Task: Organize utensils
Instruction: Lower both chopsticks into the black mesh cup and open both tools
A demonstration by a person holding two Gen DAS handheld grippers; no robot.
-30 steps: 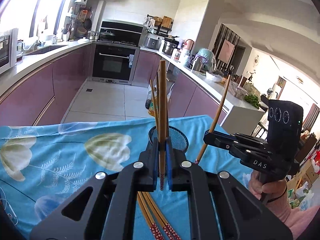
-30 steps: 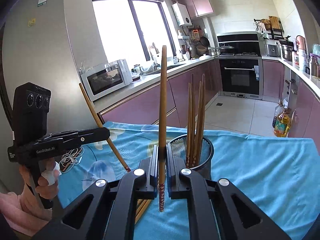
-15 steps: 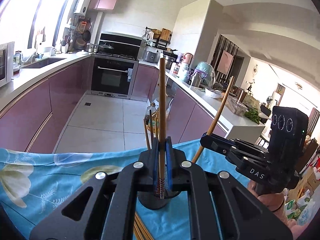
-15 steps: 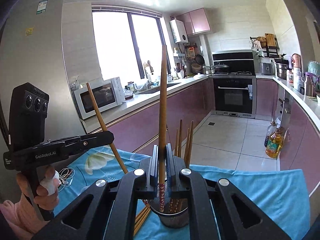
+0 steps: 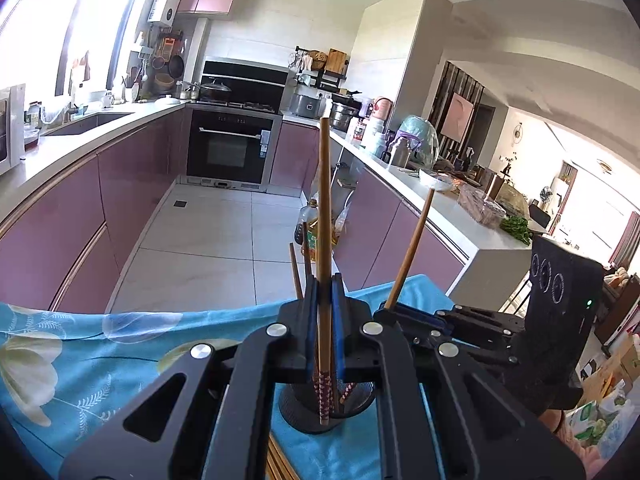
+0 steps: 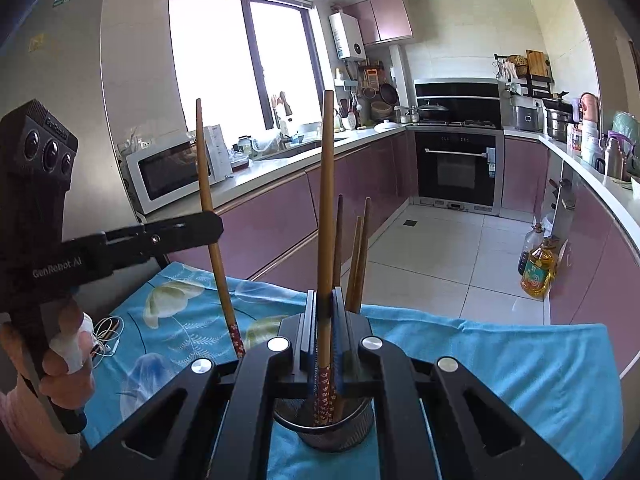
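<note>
My left gripper (image 5: 324,304) is shut on an upright brown chopstick (image 5: 325,208) with a red patterned lower end. My right gripper (image 6: 325,312) is shut on a like chopstick (image 6: 327,200), whose patterned end hangs inside the rim of the black mesh holder (image 6: 352,432). Several chopsticks (image 6: 360,252) stand in that holder. In the right wrist view the left gripper (image 6: 208,226) holds its chopstick (image 6: 210,200) tilted, left of the holder and above the cloth. In the left wrist view the holder (image 5: 304,412) shows below my fingers, and the right gripper (image 5: 400,312) is close on the right.
A blue flowered cloth (image 6: 500,360) covers the table. Loose chopsticks (image 5: 276,460) lie on it near the front. White earphone cable (image 6: 106,340) lies at the left edge by the person's hand (image 6: 60,360). Beyond the table's far edge are the kitchen floor and purple cabinets.
Both grippers have risen and come in over the holder, which now sits low under the fingers in both views. The two grippers are closer together. Both still hold their chopsticks.
</note>
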